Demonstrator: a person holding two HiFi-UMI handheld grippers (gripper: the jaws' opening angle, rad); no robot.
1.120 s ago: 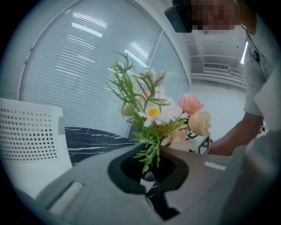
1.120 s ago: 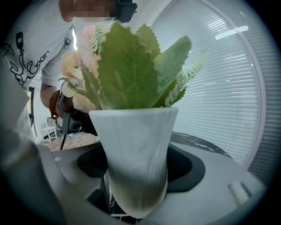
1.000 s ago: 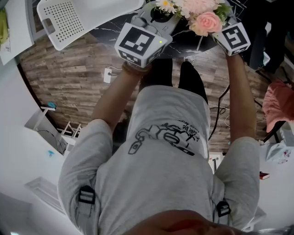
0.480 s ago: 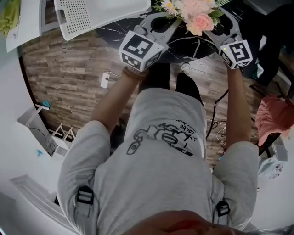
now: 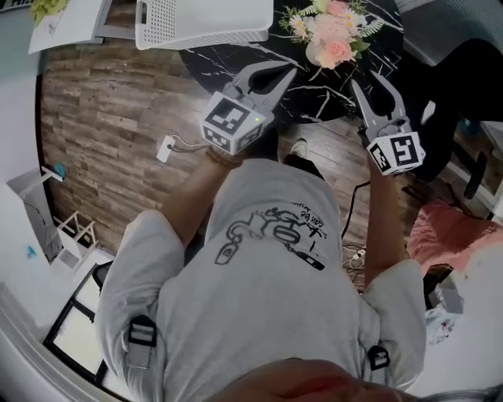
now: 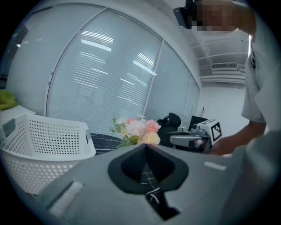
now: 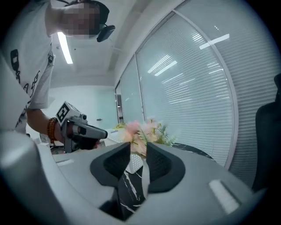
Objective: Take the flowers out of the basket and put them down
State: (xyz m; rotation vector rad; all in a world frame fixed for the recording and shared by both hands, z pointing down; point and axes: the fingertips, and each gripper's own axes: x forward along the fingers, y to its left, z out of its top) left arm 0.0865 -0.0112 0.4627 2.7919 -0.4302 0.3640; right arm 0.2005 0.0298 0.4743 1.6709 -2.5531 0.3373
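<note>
A bouquet of pink and white flowers [image 5: 334, 35] lies on the round black marble table [image 5: 236, 55], to the right of the white perforated basket [image 5: 204, 20]. Both grippers hang short of the table's near edge, apart from the bouquet. My left gripper [image 5: 279, 71] is shut on nothing; from its own view the flowers [image 6: 136, 129] and the basket [image 6: 44, 140] stand beyond its tips [image 6: 145, 146]. My right gripper [image 5: 371, 82] has just been closing and keeps a narrow gap with nothing in it. The flowers [image 7: 140, 129] show past that gap [image 7: 138, 147].
A black office chair [image 5: 464, 71] stands right of the table, with a pink cloth [image 5: 448, 235] lower down. A power strip and cable [image 5: 169, 145] lie on the wood floor. White shelving [image 5: 71, 235] lines the left wall. Window blinds [image 6: 96, 88] stand behind the table.
Both grippers have pulled back from the sides of the bouquet toward the person. The flowers stay on the table, now farther from the jaws. The right jaws have narrowed.
</note>
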